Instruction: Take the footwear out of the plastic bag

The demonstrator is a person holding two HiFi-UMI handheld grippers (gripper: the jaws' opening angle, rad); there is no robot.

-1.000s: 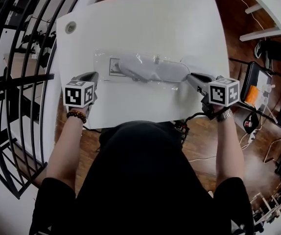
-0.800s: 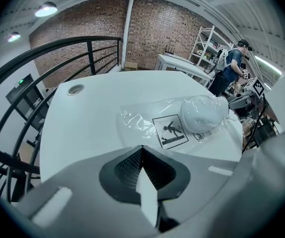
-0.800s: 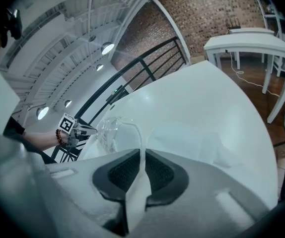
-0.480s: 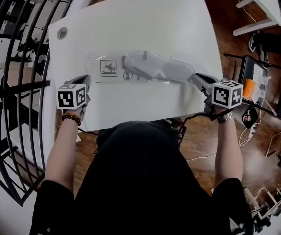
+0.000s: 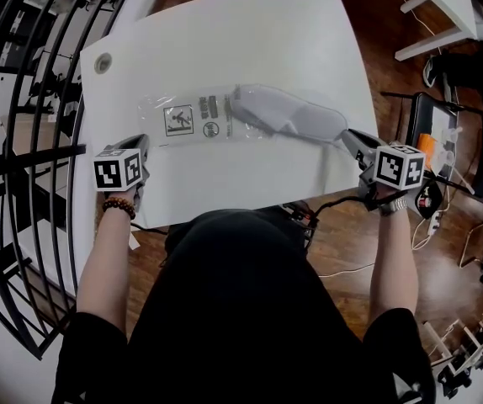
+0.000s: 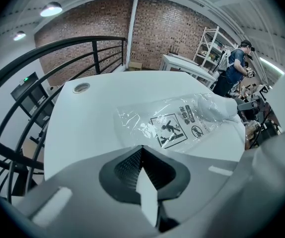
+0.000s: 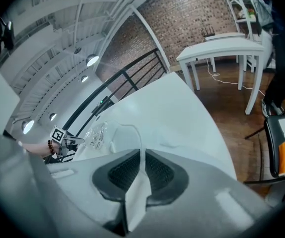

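White table [image 5: 225,40], footwear partly inside its bag.
I see the pale grey footwear [image 5: 288,116] lying across the tabletop, its left end in the clear plastic bag [image 5: 178,120]. My right gripper [image 5: 348,135] is clamped on its right edge, and my left gripper [image 5: 142,141] is pinched on the bag's near corner.

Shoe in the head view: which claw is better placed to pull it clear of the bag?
Right. The right claw is shut on the shoe at the open end of the bag; the left claw, shut on its far corner, probably serves best as anchor.
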